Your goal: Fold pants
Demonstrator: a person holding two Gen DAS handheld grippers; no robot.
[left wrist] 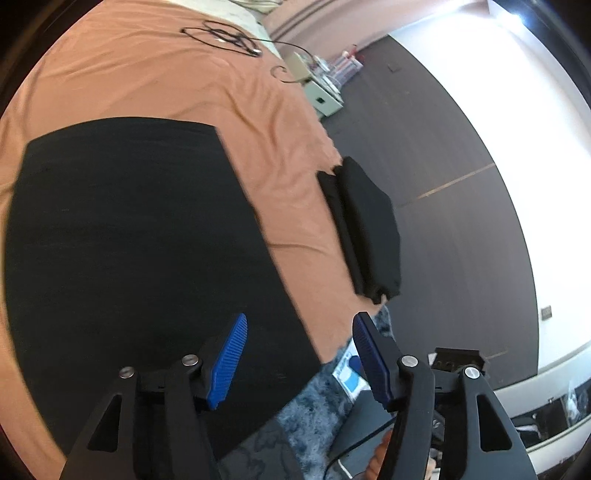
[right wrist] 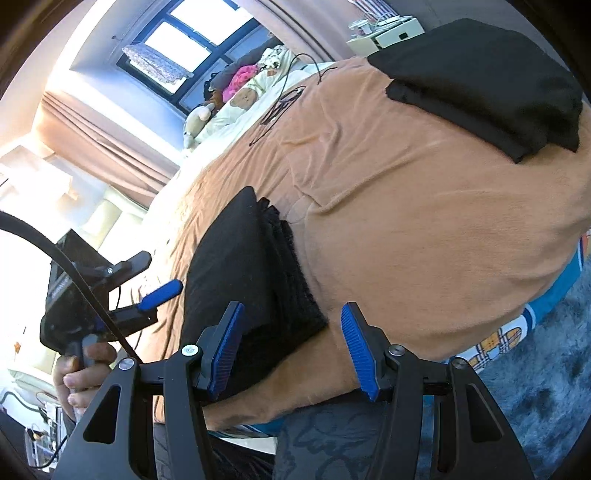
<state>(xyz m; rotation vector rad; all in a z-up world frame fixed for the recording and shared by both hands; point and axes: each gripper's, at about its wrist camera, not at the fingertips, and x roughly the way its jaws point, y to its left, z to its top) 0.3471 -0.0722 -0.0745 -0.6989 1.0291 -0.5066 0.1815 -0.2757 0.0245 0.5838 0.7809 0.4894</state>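
The black pants [left wrist: 129, 240] lie folded flat on the orange blanket [left wrist: 155, 81]. My left gripper [left wrist: 301, 316] hovers open above their near right edge; its left pad is over the cloth and nothing is between the pads. In the right wrist view the pants [right wrist: 236, 258] are a thick folded stack. My right gripper [right wrist: 292, 306] stands open around the stack's near corner, and its pads do not press on it. The left gripper [right wrist: 151, 277], held by a hand [right wrist: 81, 365], shows open beside the stack's left side.
A second folded black garment [left wrist: 369, 229] [right wrist: 487, 81] lies at the bed's edge. A black cable [left wrist: 225, 35] sits farther up the blanket, with stuffed toys [right wrist: 236, 99] beyond. A blue shaggy rug [right wrist: 535, 350] and dark floor [left wrist: 443, 166] lie beside the bed.
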